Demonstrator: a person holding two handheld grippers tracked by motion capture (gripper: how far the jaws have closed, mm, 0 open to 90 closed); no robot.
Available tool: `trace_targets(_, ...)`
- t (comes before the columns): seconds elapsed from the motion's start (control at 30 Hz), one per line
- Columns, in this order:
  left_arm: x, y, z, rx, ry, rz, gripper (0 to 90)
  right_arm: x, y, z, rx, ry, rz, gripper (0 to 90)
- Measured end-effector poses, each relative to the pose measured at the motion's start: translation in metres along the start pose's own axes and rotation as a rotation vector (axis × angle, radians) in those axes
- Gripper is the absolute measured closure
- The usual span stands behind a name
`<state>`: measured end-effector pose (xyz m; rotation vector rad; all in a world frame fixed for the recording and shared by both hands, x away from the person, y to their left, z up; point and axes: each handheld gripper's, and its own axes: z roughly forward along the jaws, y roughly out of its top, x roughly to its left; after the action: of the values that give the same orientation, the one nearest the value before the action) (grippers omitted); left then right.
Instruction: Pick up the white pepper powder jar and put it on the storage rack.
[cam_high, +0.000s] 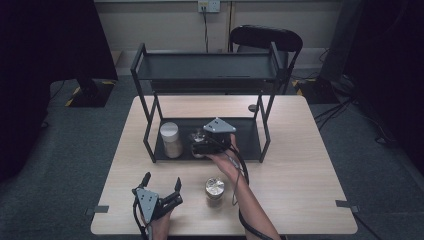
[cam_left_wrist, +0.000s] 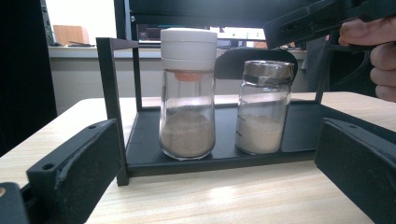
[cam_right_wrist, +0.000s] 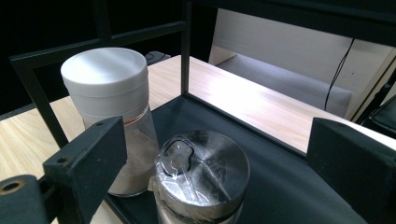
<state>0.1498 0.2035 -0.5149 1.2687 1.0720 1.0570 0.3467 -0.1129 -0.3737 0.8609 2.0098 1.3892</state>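
left gripper (cam_high: 161, 192): near the tabletop's (cam_high: 300, 165) front edge toward its left corner, fingers spread wide with nothing between them, aimed across the tabletop at the rack.
loose steel-lid jar (cam_high: 215, 189): upright on bare tabletop near the front edge, just beside the right forearm and right of the left gripper; nothing touches it.
right gripper (cam_right_wrist: 205, 158): over the rack's lower shelf (cam_high: 247, 142), fingers (cam_right_wrist: 95, 156) wide, one to either side of the steel-lid jar's cap, pads apart from it.
steel-lid jar on shelf (cam_left_wrist: 264, 106): upright, long axis vertical, directly below and between the right fingers, so the right hand is much the nearer.
white-lid jar (cam_left_wrist: 188, 92): upright just beside it toward the shelf's left end, near but apart.
next move, as I judge it: the jar looks released; withdrawing means rising straight clear of the cap.
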Motion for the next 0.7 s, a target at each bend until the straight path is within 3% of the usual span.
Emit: trace_targets(0.7,0.001,0.000,0.000,0.002,-0.004,0.002,0.1,0.009,-0.004,-0.020,-0.035,-0.030,-0.012,4.5)
